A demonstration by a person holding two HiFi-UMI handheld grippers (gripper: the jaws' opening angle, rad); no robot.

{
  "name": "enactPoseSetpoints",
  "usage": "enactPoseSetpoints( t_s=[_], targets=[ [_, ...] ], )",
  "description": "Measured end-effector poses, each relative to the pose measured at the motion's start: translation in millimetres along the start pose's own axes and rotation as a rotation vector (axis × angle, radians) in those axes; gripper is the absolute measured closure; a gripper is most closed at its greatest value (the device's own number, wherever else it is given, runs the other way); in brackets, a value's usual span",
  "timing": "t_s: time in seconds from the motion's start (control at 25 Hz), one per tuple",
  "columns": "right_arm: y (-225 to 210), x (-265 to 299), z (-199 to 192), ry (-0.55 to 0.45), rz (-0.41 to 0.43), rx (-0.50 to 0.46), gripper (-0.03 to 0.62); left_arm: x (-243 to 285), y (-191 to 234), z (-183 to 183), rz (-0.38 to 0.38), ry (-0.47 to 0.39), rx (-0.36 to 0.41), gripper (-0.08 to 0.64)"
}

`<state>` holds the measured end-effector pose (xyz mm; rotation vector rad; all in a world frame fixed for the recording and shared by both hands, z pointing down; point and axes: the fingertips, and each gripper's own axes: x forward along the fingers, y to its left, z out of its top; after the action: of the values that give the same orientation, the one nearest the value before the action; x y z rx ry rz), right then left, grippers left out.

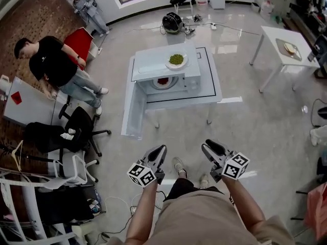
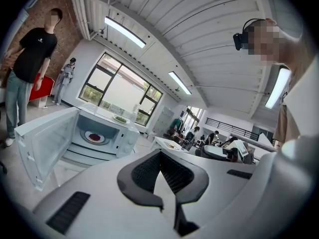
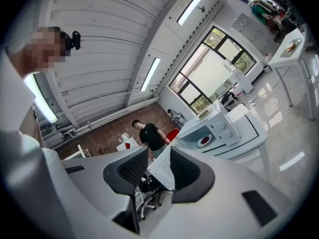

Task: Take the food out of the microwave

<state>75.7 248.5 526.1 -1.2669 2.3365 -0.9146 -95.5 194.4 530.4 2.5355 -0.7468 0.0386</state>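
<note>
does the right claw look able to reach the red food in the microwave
Probably not from here: the right claw is well short of the microwave. The door stands open, though, with nothing before the red food.

Beige short-sleeved shirt (image 1: 204, 216), dark shorts (image 1: 182, 188), black ribbed fingers (image 2: 145, 171), black-and-white marker cubes (image 1: 141, 175)

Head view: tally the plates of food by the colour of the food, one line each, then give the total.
Green food plate, on top of the microwave: 1
Red food plate, inside the microwave: 1
Yellowish food plate, on the side table: 1
Total: 3
</note>
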Motion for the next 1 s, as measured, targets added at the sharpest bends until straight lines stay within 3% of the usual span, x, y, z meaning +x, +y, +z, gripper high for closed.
enactPoseSetpoints(
  t_s=[0.24, 0.52, 0.68, 0.88, 1.0],
  targets=[
    [-5.9, 59.7, 13.9, 0.036, -0.028, -0.063, 0.466, 19.1, 30.3, 38.9, -0.065, -0.007, 0.011, 0.555],
    [-7.1, 129.5, 24.8, 0.057, -0.057, -0.107, 0.466, 32.8, 55.8, 56.1, -0.146, 0.058, 0.098, 0.555],
    [-8.7, 161.1, 29.5, 0.053, -0.079, -0.124, 0.468, 34.4, 80.9, 71.9, -0.164, 0.050, 0.086, 0.555],
    [-22.6, 191.7, 28.1, 0.027, -0.138, -0.112, 0.468, 38.9, 100.7, 72.9, -0.218, 0.058, 0.018, 0.555],
    [-29.0, 209.1, 23.9, 0.014, -0.159, -0.102, 0.466, 40.0, 110.4, 73.5, -0.233, 0.071, 0.043, 0.555]
  ],
)
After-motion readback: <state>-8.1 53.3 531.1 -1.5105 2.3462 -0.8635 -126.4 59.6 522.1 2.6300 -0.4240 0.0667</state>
